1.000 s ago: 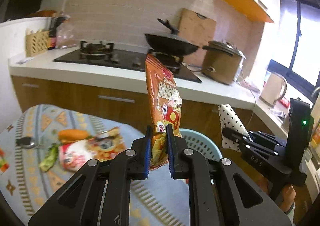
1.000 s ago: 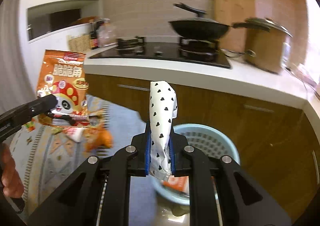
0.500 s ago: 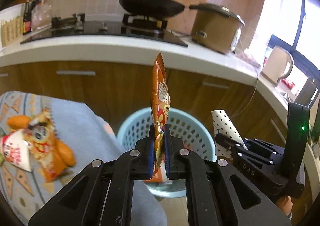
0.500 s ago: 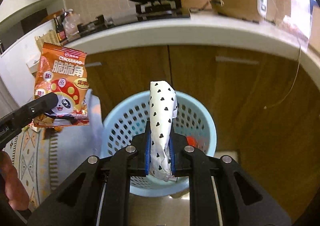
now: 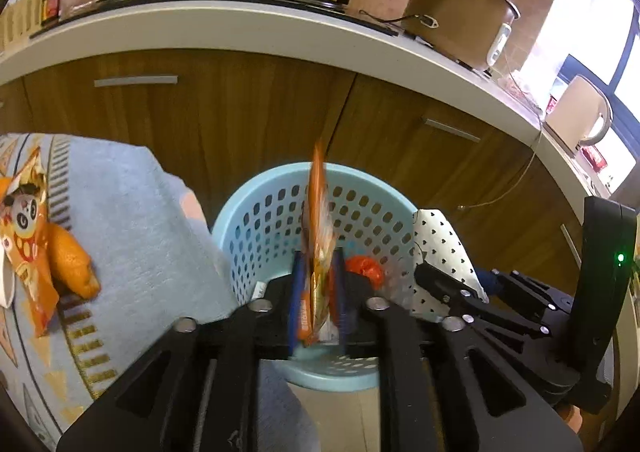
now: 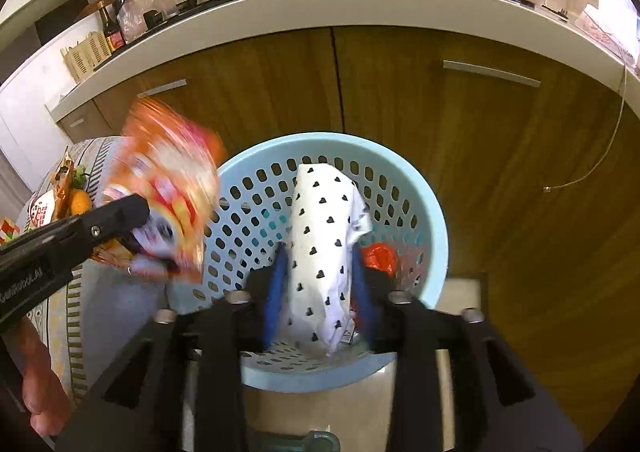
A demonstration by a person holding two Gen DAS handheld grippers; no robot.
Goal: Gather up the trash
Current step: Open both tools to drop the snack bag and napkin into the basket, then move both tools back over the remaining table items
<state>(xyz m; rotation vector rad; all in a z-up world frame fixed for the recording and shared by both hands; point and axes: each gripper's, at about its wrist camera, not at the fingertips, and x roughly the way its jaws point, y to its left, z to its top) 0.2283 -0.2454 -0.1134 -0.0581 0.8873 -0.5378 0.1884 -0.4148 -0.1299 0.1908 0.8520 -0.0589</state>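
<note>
A light blue perforated trash basket (image 5: 256, 203) (image 6: 424, 187) stands on the floor below the kitchen counter. My left gripper (image 5: 317, 292) sits over its near rim with jaws spread a little; the orange snack bag (image 5: 318, 219) is blurred between them. In the right wrist view the same bag (image 6: 168, 179) is a blur at the basket's left rim beside the left gripper (image 6: 132, 219). My right gripper (image 6: 320, 280) has jaws parted around the white heart-print wrapper (image 6: 324, 244) over the basket. The wrapper also shows in the left wrist view (image 5: 440, 244).
Red-orange trash (image 6: 378, 258) lies inside the basket. A table with a patterned blue cloth (image 5: 120, 219) is at the left, holding an orange snack bag (image 5: 24, 236). Wooden cabinets (image 5: 224, 111) and the counter (image 5: 240, 27) with a pan and cooker stand behind.
Both grippers moved forward and down over the basket. Both pairs of jaws have opened from a tight pinch, and the snack bag is now blurred with motion.
</note>
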